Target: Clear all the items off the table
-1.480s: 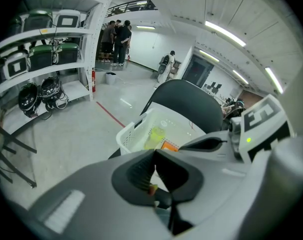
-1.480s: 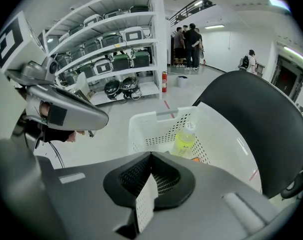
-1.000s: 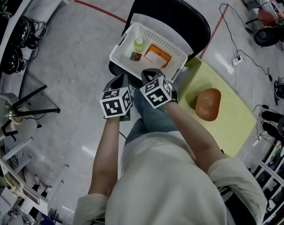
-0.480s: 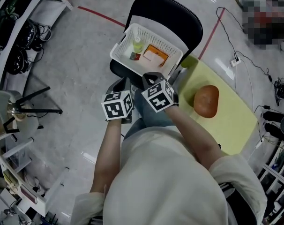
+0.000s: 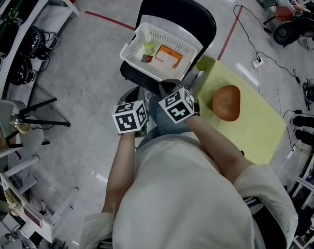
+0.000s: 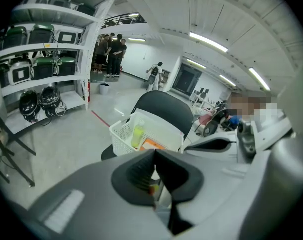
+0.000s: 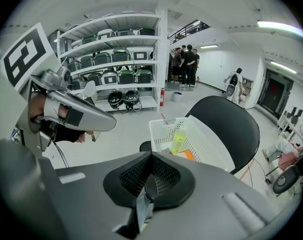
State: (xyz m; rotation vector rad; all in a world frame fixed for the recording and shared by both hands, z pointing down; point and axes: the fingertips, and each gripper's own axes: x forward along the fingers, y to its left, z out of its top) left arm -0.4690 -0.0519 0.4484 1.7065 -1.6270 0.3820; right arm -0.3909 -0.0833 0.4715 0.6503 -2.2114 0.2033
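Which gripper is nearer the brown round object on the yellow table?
Right. In the head view the right gripper hangs just left of the brown round object; the left gripper is farther off, beyond the right one.

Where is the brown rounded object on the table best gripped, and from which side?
Probably across its narrower middle, from above: the brown rounded object lies on the yellow-green table, domed, without a handle, with free surface on both sides.
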